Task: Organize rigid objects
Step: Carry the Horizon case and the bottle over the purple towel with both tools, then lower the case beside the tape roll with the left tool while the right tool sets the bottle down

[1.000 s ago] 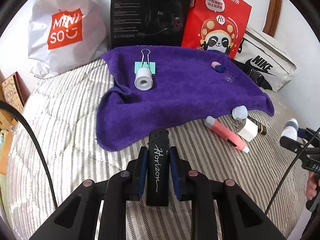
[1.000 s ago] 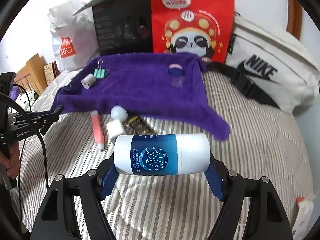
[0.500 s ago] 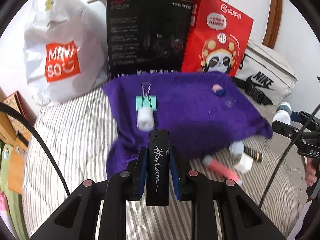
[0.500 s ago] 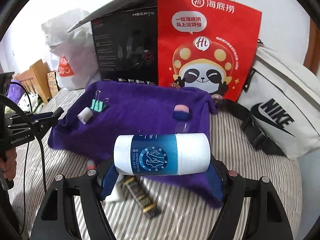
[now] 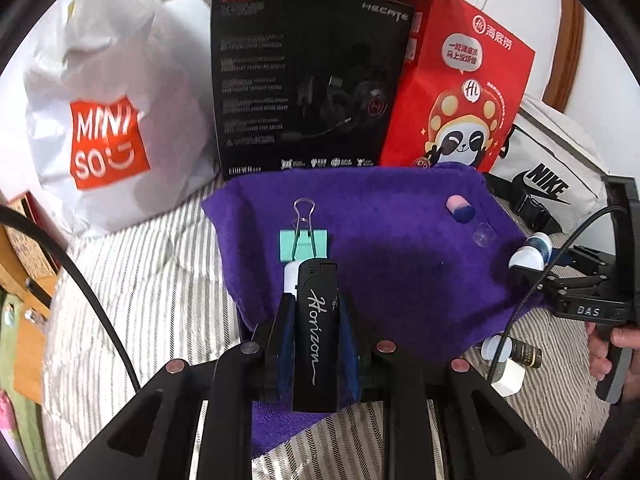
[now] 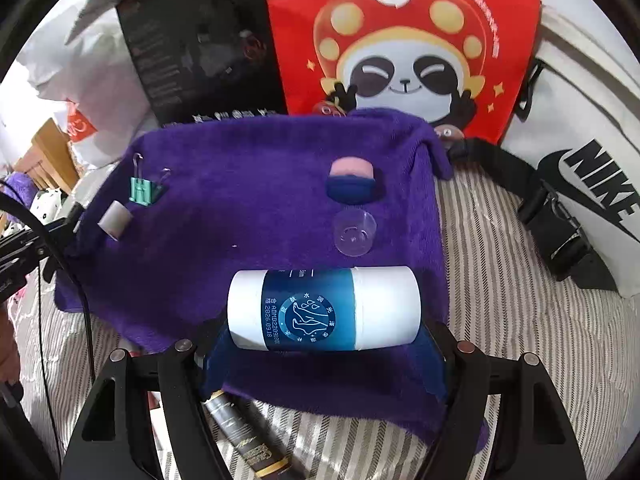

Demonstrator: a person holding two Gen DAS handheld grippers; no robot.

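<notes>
Gripping a black plastic lighter (image 5: 316, 332) lettered "Horizon", the left gripper (image 5: 314, 320) hangs above the purple terry towel (image 6: 256, 216). Over that towel's near edge, the right gripper (image 6: 324, 344) squeezes a white-and-blue cylindrical bottle (image 6: 323, 308) stamped "2026.09.18". Behind the towel: MINISO bag (image 5: 100, 120), HECATE box (image 5: 304, 92), NIKE bag (image 6: 580, 152).

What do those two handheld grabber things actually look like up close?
Both are matte black frames with round metal rivets and blue-padded fingers. The left tool trails a black cable. The right tool matches; seen from the left wrist view, its body carries white "DAS" lettering.
</notes>
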